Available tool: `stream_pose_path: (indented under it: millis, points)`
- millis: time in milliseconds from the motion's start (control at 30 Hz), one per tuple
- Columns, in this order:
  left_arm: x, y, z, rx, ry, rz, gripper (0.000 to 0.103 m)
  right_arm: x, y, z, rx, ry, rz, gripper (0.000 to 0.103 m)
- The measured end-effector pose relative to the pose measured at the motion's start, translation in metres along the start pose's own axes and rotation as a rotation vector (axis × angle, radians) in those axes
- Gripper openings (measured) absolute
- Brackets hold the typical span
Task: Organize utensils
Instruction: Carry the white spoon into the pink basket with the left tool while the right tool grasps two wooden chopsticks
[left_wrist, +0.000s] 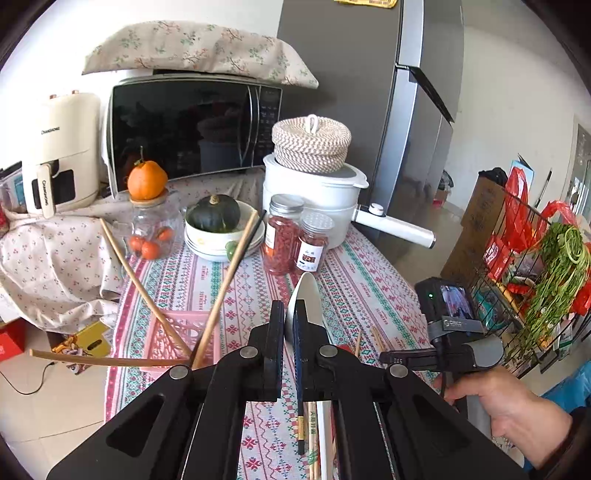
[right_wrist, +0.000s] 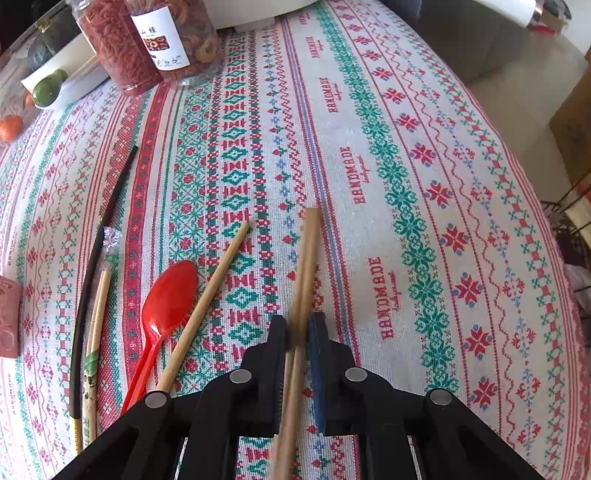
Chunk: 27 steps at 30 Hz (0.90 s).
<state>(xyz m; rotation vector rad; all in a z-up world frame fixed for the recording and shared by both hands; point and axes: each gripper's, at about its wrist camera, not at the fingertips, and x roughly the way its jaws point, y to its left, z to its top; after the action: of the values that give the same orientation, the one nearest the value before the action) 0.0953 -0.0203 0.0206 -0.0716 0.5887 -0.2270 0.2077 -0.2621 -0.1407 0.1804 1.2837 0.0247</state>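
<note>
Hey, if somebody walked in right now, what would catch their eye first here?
Probably the white spoon clamped in the left gripper above the patterned tablecloth. Next, the wooden chopstick pinched by the right gripper, with a bright red spoon lying to its left.

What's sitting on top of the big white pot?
A woven basket with a looped lid sits on the white pot, covering most of its lid. What is inside the basket or the pot cannot be seen, because both are closed.
</note>
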Motion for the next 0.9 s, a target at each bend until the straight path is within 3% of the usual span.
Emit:
stream_pose_path:
  millis: [100,267,433,667,900]
  points:
    - [-0.013,0.012,0.004,-0.006,-0.073,0.015,0.004,-0.008,-0.015,-0.001,0.069,-0.008,0.078,0.009]
    - [-0.024,0.034,0.011,-0.037,-0.229,0.096,0.004,-0.054,-0.026,-0.006,0.096,-0.127,0.152,0.009]
    - [-0.019,0.036,0.016,-0.020,-0.393,0.249,0.004,-0.098,-0.019,-0.008,0.071,-0.241,0.207,0.009]
    - [0.017,0.038,0.016,0.011,-0.429,0.408,0.004,-0.126,0.002,-0.017,-0.008,-0.319,0.247,0.009]
    - [0.042,0.044,0.015,0.012,-0.420,0.445,0.004,-0.139,0.017,-0.021,-0.064,-0.367,0.269,0.009]
